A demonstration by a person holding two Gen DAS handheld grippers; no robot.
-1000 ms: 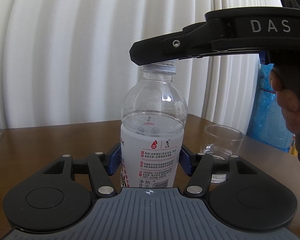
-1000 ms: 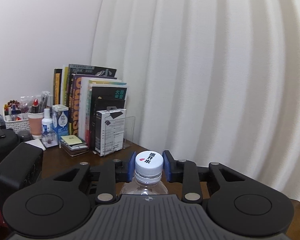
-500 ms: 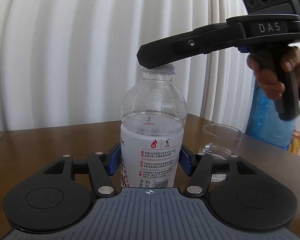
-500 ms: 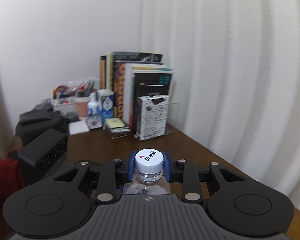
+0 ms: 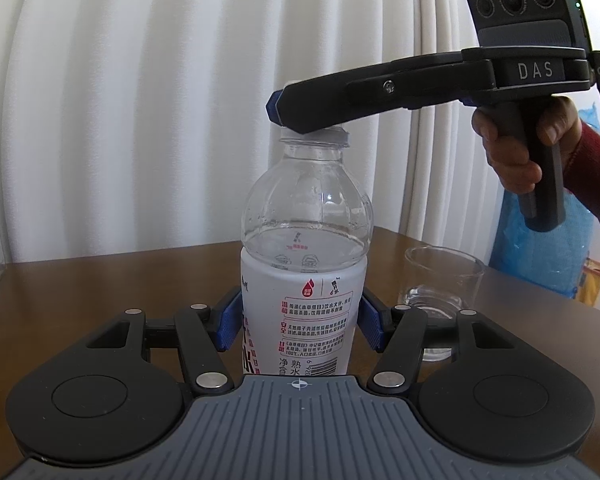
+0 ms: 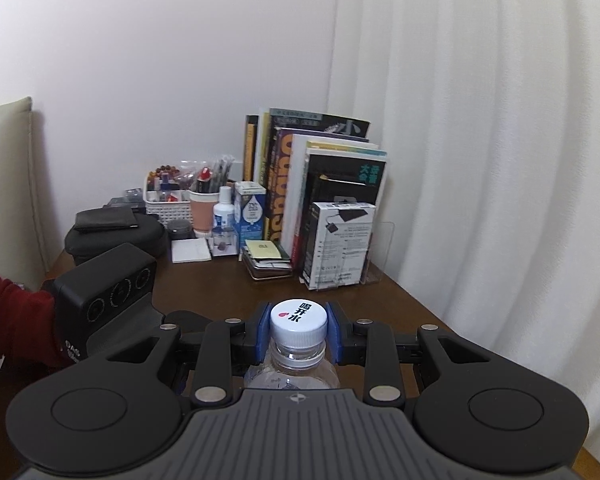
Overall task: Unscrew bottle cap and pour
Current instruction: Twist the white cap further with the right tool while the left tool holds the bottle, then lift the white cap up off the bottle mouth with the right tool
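Note:
A clear water bottle [image 5: 305, 240] with a white label stands upright on the brown table, about half full. My left gripper [image 5: 300, 320] is shut on its labelled body, blue pads on both sides. My right gripper [image 6: 299, 330] is shut on the white bottle cap [image 6: 299, 317]. In the left wrist view it comes in from the right over the bottle top [image 5: 300, 114] and hides the cap. The bottle neck [image 6: 296, 364] shows below the cap in the right wrist view. An empty clear glass [image 5: 442, 284] stands on the table just right of the bottle.
A row of books [image 6: 316, 192], a white box [image 6: 340, 244], a pen basket [image 6: 168, 196] and small bottles stand at the table's far end. A black case [image 6: 114, 236] lies left of them. White curtains [image 5: 140, 100] hang behind. A blue bag [image 5: 540, 248] is far right.
My right gripper has swung round the bottle top with the cap in its grip; its handle now sits farther right and higher. The bottle and left gripper have stayed still.

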